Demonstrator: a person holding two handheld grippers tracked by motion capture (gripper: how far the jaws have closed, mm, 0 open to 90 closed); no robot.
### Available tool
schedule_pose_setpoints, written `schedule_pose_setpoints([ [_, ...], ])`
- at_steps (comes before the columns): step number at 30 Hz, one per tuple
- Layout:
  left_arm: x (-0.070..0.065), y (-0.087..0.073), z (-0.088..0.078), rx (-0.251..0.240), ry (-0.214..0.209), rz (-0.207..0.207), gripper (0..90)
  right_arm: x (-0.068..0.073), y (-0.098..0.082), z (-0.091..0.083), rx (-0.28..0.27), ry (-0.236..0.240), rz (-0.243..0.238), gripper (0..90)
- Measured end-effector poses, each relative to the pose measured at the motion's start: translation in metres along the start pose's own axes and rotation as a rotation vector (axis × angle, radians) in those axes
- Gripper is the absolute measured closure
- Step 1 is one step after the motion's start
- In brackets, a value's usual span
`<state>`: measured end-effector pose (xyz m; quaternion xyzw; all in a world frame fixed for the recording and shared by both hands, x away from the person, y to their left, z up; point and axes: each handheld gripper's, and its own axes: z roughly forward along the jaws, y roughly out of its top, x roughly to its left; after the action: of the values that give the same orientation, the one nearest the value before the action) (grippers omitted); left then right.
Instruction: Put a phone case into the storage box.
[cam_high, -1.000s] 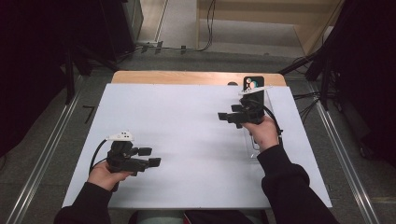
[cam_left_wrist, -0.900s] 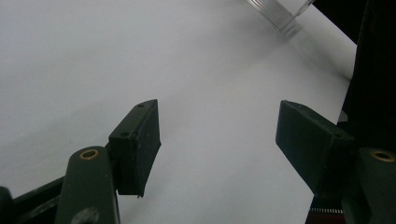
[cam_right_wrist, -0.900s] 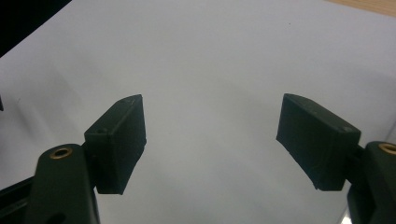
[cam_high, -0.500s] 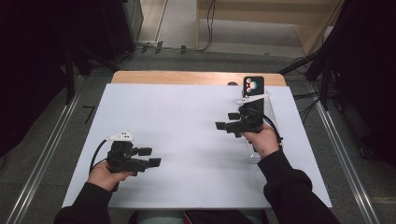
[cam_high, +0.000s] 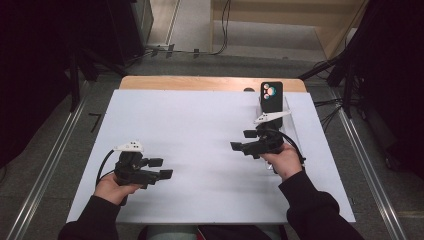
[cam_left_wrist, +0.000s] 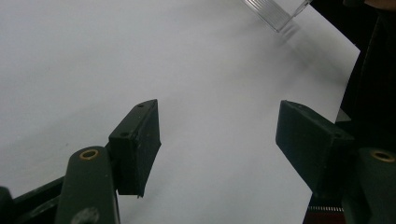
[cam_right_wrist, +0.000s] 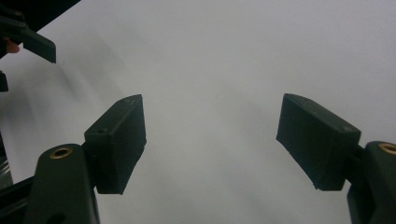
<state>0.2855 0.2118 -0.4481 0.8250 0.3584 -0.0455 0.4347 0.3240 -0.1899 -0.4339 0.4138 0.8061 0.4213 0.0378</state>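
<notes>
A black phone (cam_high: 271, 96) stands upright at the back right of the white table (cam_high: 200, 120), propped in a clear plastic stand (cam_high: 292, 131). My right gripper (cam_high: 243, 140) is in front of the phone, a little to its left. It points left over bare table with its jaws open and nothing between them (cam_right_wrist: 211, 112). At the front left, my left gripper (cam_high: 161, 168) points right, low over the table. It is open and empty too (cam_left_wrist: 217, 116). One corner of the clear stand (cam_left_wrist: 275, 14) shows at the top of the left gripper view.
The table's wooden back edge (cam_high: 200, 82) borders a floor with cables. Metal rails (cam_high: 370, 165) run along both sides. Dark equipment stands at the far left and right. The left gripper's jaw tip (cam_right_wrist: 35, 43) shows at the upper left of the right gripper view.
The right gripper has drawn back from the phone toward the person and slightly left, its jaws still open. The left gripper has stayed where it was.
</notes>
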Motion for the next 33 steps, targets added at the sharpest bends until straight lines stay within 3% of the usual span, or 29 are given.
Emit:
schedule_pose_setpoints([
  [16,-0.004,0.000,0.001,0.002,-0.007,0.014,31.0,0.012,-0.024,-0.009,0.026,0.041,-0.041,21.5],
  [25,-0.007,0.000,0.002,0.003,-0.009,0.020,31.0,0.010,-0.042,-0.015,0.064,0.078,-0.053,21.3],
  [33,-0.010,0.000,0.003,0.009,-0.014,0.026,31.0,0.009,-0.057,-0.028,0.069,0.079,-0.064,21.3],
])
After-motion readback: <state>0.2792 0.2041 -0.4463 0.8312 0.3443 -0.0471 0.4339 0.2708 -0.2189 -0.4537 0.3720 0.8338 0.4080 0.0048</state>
